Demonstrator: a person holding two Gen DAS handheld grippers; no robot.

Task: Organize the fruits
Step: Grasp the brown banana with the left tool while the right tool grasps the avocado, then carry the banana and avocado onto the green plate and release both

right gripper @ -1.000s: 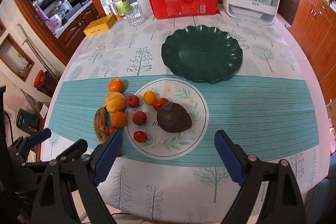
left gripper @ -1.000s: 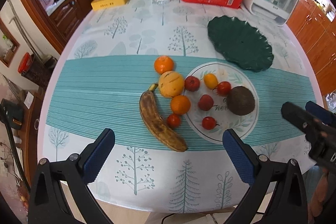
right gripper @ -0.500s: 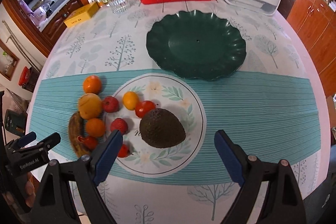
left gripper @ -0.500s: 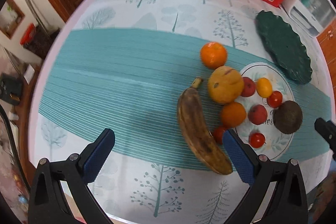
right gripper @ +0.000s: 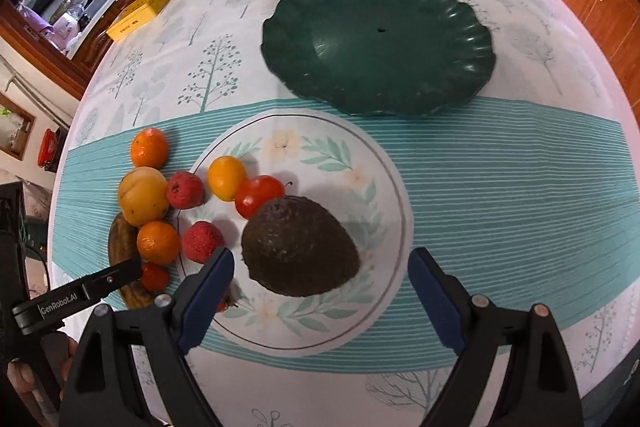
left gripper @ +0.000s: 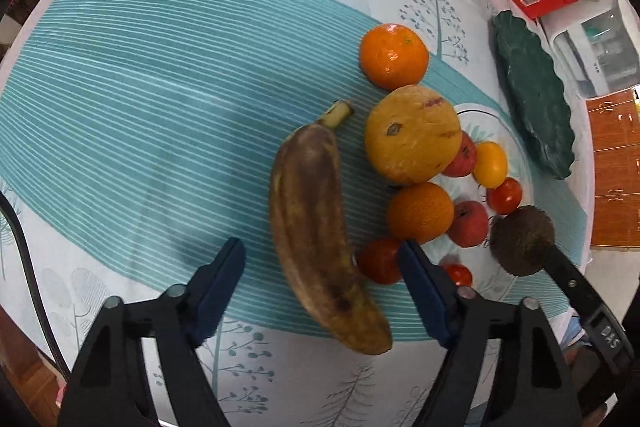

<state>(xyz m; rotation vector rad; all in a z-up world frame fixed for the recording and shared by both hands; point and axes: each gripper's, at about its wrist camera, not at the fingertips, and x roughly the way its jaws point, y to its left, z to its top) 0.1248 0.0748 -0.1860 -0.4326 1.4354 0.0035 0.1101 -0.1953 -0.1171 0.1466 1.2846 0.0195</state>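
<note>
Brown overripe banana (left gripper: 320, 239) lies on the bench (left gripper: 160, 87), between the blue fingers of the left hand-held gripper (left gripper: 322, 291); jaws just narrowed, not touching. Right hand-held gripper (right gripper: 320, 291) wide, straddling dark rough avocado (right gripper: 300, 247) on floral white plate (right gripper: 360, 163).

One banana (left gripper: 320, 227). Two oranges (left gripper: 394, 55) (left gripper: 420, 213). One big yellow fruit (left gripper: 412, 135), one small yellow one (right gripper: 226, 177). Two rough red fruits (right gripper: 185, 189) (right gripper: 202, 241). Three tomatoes (right gripper: 258, 195) (left gripper: 378, 261) (left gripper: 459, 274). One avocado (right gripper: 300, 247). Two plates: one white (right gripper: 360, 167), one green (right gripper: 376, 43) behind it. Two grippers (left gripper: 322, 291) (right gripper: 322, 299).
</note>
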